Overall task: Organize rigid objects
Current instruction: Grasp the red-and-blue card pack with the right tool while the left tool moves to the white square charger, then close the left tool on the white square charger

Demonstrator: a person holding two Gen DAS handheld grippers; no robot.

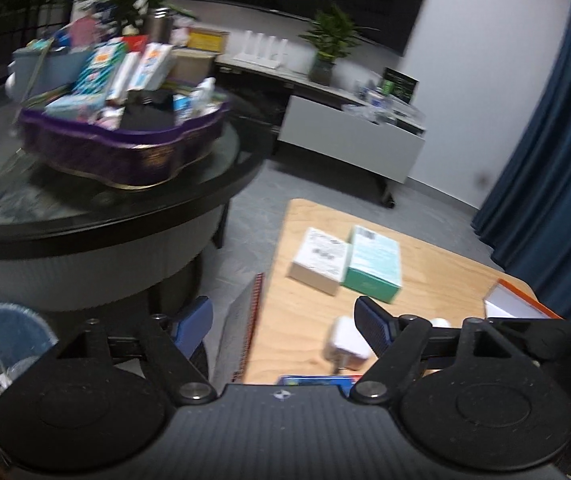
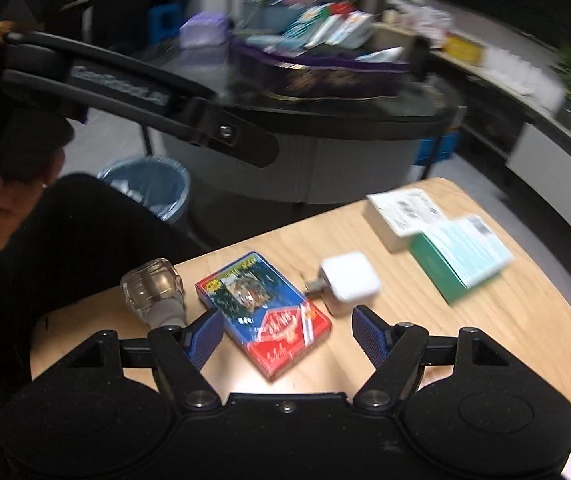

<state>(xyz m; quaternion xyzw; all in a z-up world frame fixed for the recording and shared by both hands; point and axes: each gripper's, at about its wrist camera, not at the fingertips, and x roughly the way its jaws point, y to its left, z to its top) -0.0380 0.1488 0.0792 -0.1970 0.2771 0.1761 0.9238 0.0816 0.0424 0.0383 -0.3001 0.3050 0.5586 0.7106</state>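
Here the right gripper (image 2: 287,334) hung with its jaws spread wide and empty over the near part of the wooden table (image 2: 505,320). Just beyond its fingertips lay a red-and-blue card box (image 2: 263,316), flat, its long axis running from far-left to near-right. A white charger (image 2: 349,280) lay just beside it, prongs pointing left toward the box. A clear glass bottle (image 2: 153,288) lay on its side near the left edge. Farther right, a white box (image 2: 401,216) and a green box (image 2: 461,256) lay side by side, touching. The left gripper (image 1: 285,324) was likewise spread apart, holding nothing, over the table's edge.
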